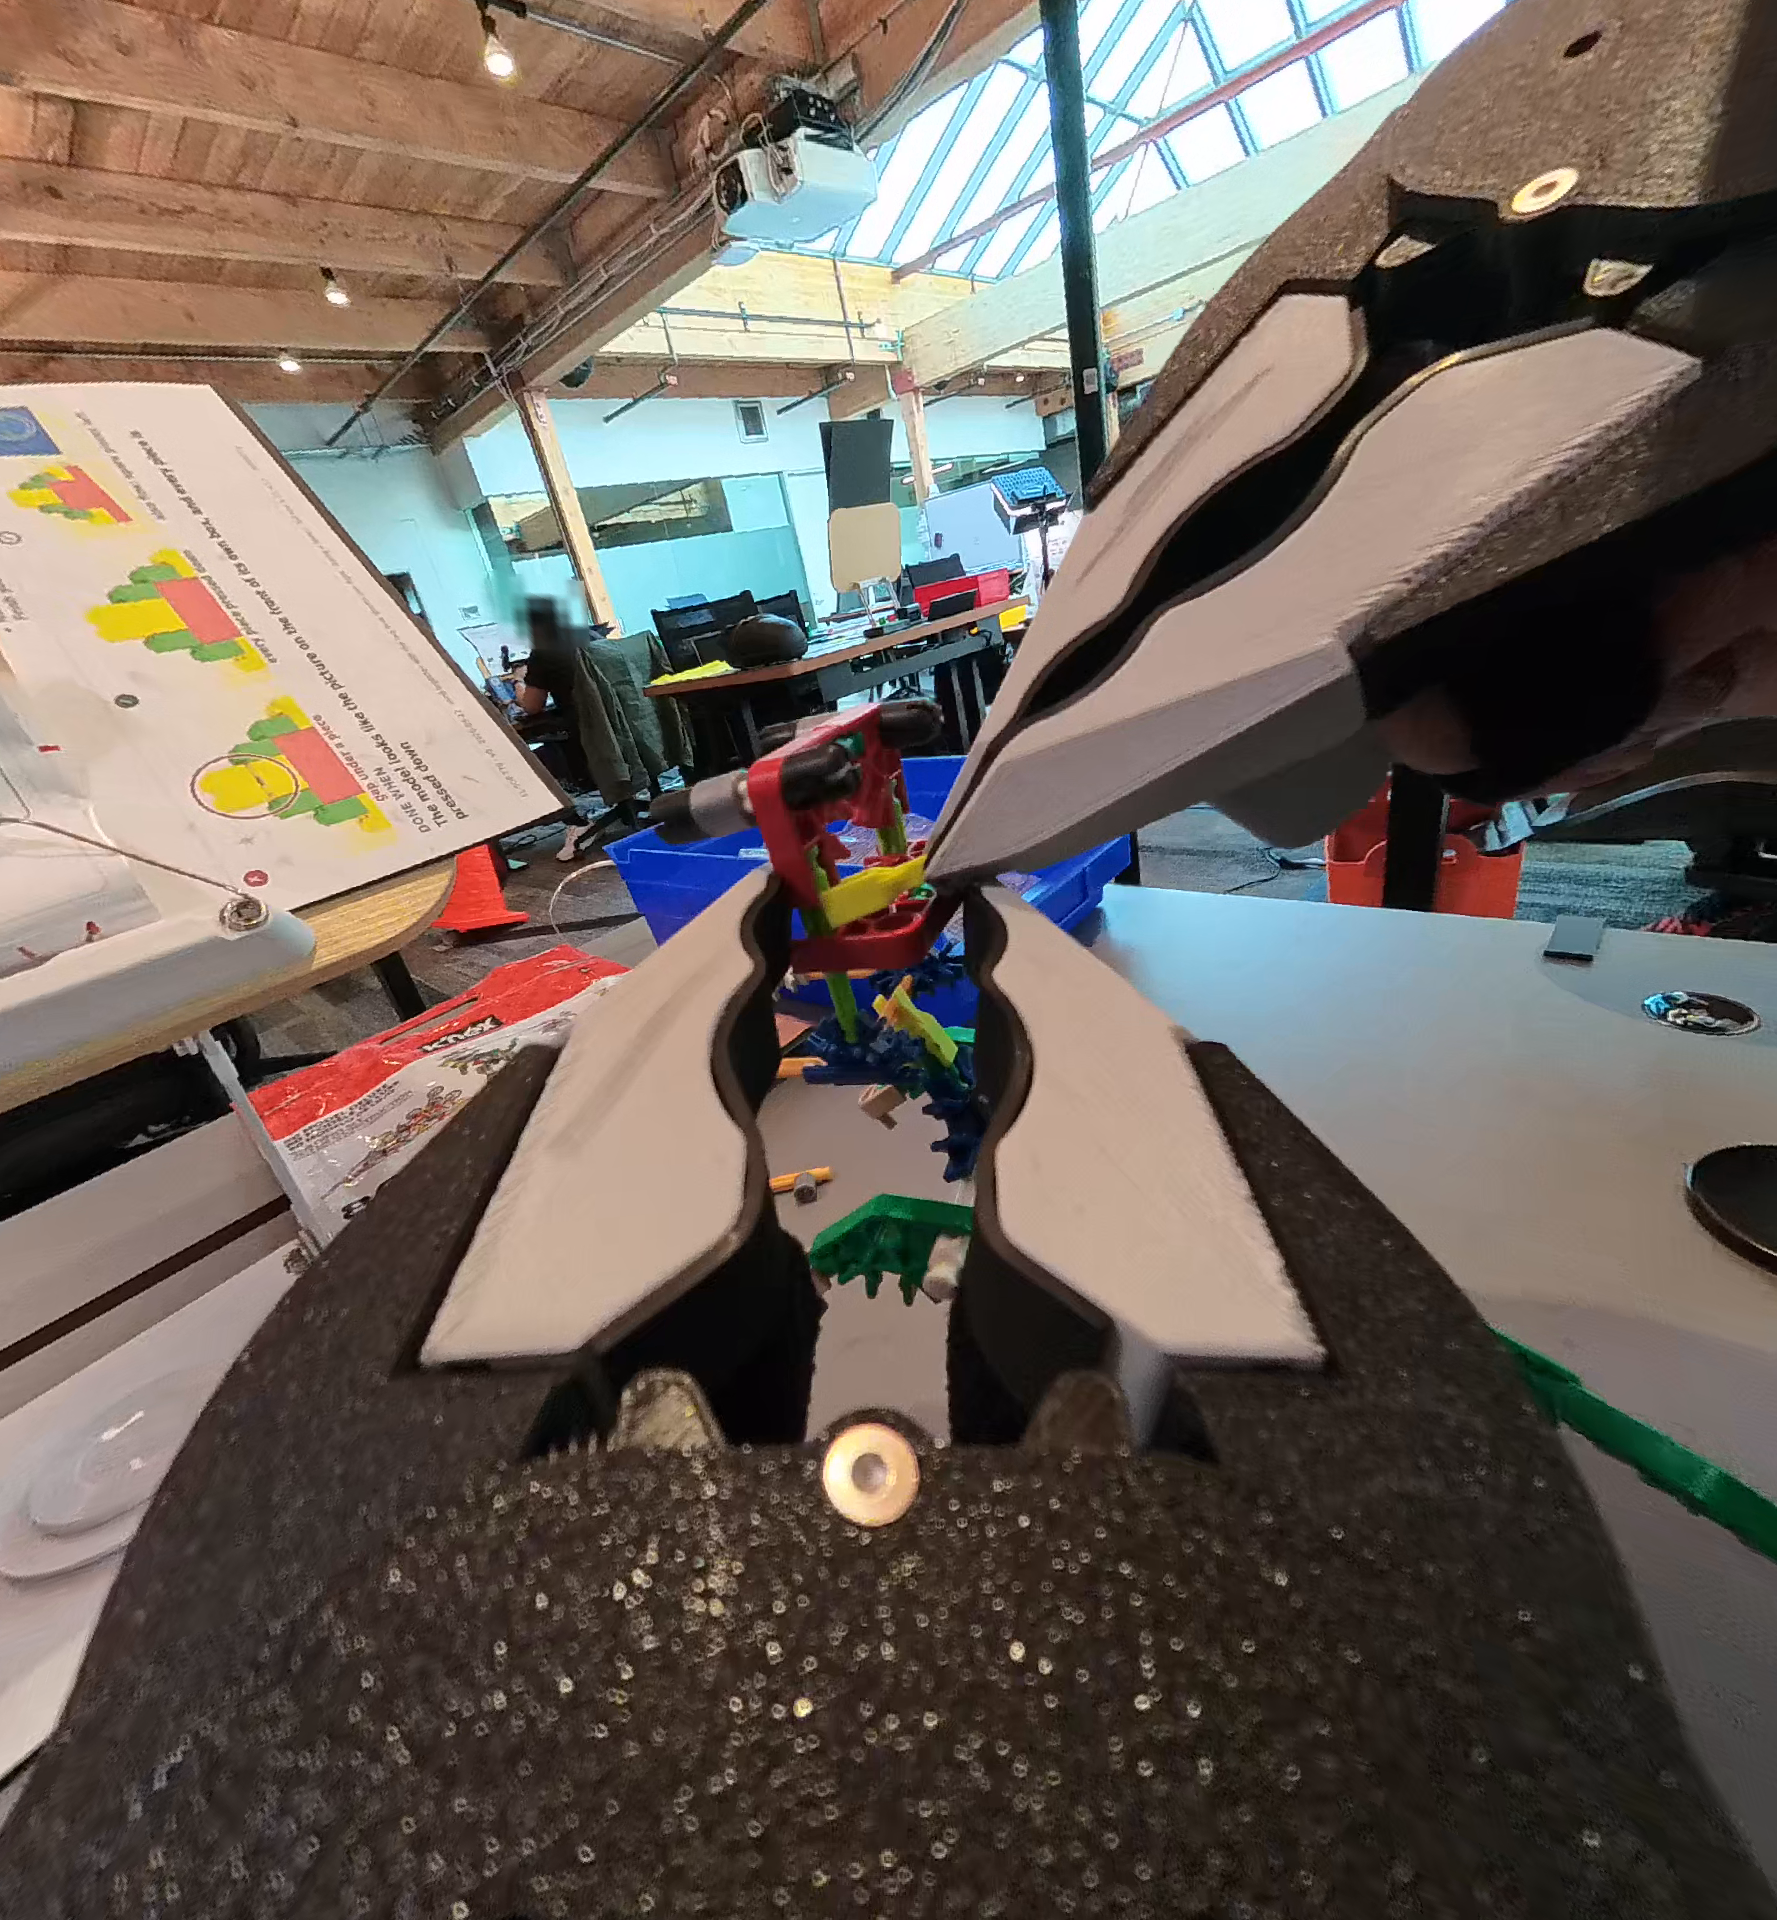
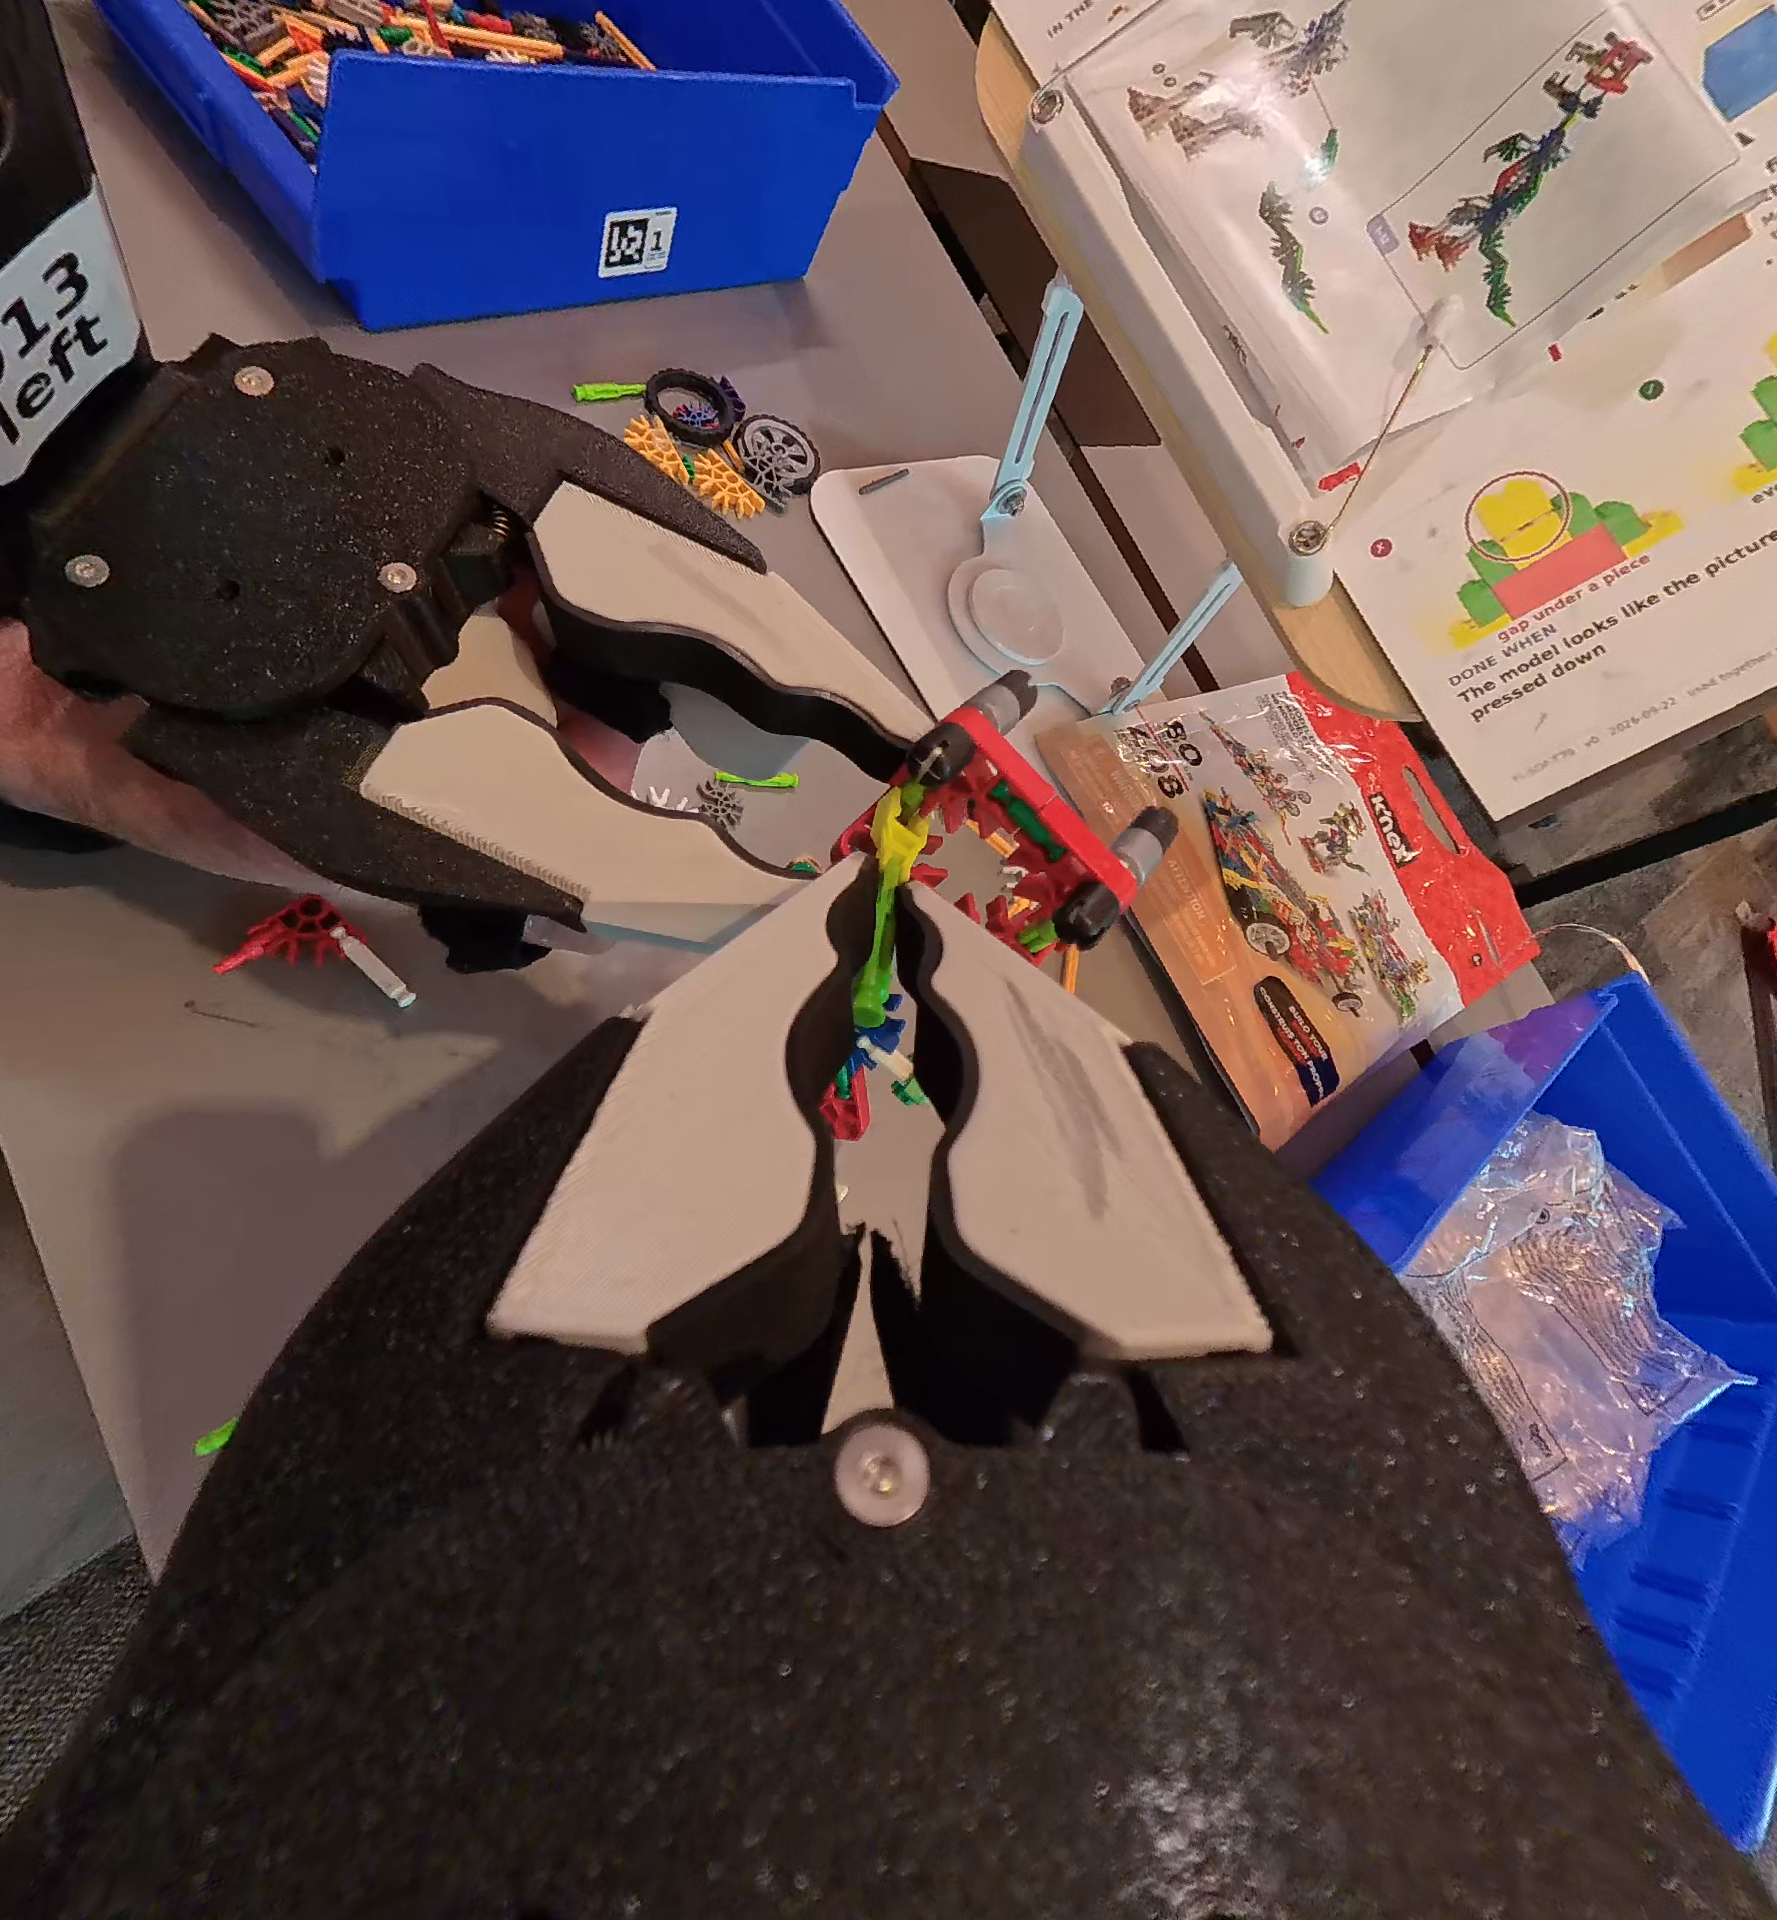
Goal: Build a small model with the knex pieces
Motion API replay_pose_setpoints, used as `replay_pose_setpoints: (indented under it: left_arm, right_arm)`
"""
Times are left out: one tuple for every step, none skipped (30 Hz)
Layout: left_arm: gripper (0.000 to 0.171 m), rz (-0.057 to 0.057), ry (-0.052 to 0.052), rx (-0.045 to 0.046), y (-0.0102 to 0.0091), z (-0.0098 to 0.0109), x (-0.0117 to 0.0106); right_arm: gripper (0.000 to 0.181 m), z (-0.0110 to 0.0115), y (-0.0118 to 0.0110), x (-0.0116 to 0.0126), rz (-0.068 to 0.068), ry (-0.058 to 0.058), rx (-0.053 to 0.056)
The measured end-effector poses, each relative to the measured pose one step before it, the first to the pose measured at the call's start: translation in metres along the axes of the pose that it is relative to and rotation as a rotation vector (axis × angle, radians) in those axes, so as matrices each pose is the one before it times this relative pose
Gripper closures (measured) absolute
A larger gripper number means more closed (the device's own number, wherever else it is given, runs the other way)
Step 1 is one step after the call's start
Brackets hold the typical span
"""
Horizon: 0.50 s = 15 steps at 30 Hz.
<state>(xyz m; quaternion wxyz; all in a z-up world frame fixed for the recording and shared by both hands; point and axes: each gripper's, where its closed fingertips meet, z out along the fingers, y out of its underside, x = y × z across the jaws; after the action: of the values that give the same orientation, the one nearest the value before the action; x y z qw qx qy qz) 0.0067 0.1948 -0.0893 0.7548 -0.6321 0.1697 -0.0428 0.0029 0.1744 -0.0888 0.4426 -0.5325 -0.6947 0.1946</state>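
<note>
A toy model of red connectors, green rods and black wheels [image 2: 1029, 800] is held above the grey table [image 2: 240, 1091]. My left gripper [image 1: 868, 904] is shut on the model's red lower part [image 1: 863, 940]; in the right wrist view it [image 2: 858, 805] comes in from the left. My right gripper [image 2: 889, 868] is shut on a yellow connector [image 2: 899, 831] on the model's green rod. In the left wrist view it [image 1: 936, 862] reaches down from the upper right onto that yellow connector [image 1: 868, 888]. Blue and green parts of the model hang below, between the fingers.
A blue bin of loose parts [image 2: 551, 187] stands at the back and a blue bin with a plastic bag [image 2: 1694, 1662] at the right. A red toy bag [image 2: 1331, 883], loose wheels [image 2: 728, 436], a red connector [image 2: 302, 930] and an instruction board [image 2: 1590, 582] lie around. My left and right fingertips are right by each other.
</note>
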Motion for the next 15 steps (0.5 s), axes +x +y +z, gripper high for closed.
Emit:
replay_pose_setpoints:
  left_arm:
    - [0.143,0.0067,-0.0006,-0.00518,0.00121,0.0005,0.0002]
    - [0.143,-0.0034,0.0067,0.0049,0.00003,-0.00015,0.00039]
    - [0.144,-0.0034,0.0014,-0.0009,0.00051,0.00011,0.00023]
    - [0.144,0.0096,-0.0041,-0.00337,0.00051,-0.00003,0.00019]
    - [0.144,-0.0061,0.0017,0.0018,-0.00033,-0.00017,0.00032]
    - [0.144,-0.0048,-0.0011,-0.00044,0.00016,0.00008,0.00027]
    - [0.144,0.0091,-0.0059,0.00051,-0.0002,0.00008,-0.00032]
    - [0.144,-0.0013,-0.0022,-0.00096,-0.00001,0.00023,-0.00076]
    - [0.144,-0.0079,0.0039,0.00142,0.00011,-0.00006,0.00003]
    - [0.144,0.0059,-0.0029,0.00068,-0.00006,-0.0002,-0.0002]
    - [0.144,0.0057,-0.0033,-0.00278,0.00024,-0.00017,-0.00015]
    - [0.145,-0.0016,-0.0005,0.00171,-0.00026,-0.0001,0.0]
    - [0.145,0.0095,-0.0035,-0.00049,0.00024,0.0003,0.00014]
    - [0.145,0.0053,-0.0045,0.00032,0.00001,0.00023,-0.0002]
    - [0.145,-0.0083,0.0002,-0.00041,-0.00019,0.00028,-0.00039]
  right_arm:
    - [0.181,0.00034,0.00079,-0.00005,0.0023,0.0057,0.0023]
    - [0.181,-0.00003,0.00017,-0.00013,0.0058,0.004,0.0056]
    - [0.181,0.00025,0.00056,-0.00008,0.0023,0.0062,0.002]
    - [0.181,-0.0001,0.00036,-0.00024,0.0031,0.002,0.0023]
    - [0.181,-0.0002,-0.00007,-0.00013,0.0031,0.0001,0.0027]
    - [0.181,-0.00013,0.00014,0.00006,-0.0016,0.0006,0.0001]
    - [0.181,0.00023,-0.00027,0.00032,0.0008,0.0011,0.004]
    - [0.181,0.00036,-0.00013,0.00018,0.002,0.0035,0.0035]
    - [0.181,0.00007,-0.00036,-0.00004,-0.0026,0.0039,0.0004]
    - [0.181,0.00017,-0.00003,-0.00033,-0.0013,0.0024,-0.0011]
    - [0.181,0.00012,-0.00009,-0.00034,0.0027,-0.0014,0.0018]
    - [0.181,-0.00011,0.00008,-0.00013,0.0031,-0.002,0.002]
    - [0.181,0.00003,0.00034,-0.00006,-0.0013,-0.0008,-0.0027]
    - [0.181,0.00016,-0.00041,0.00014,-0.0013,0.0039,0.0019]
    - [0.181,0.0002,-0.00016,0.00009,0.0014,0.0038,0.0011]
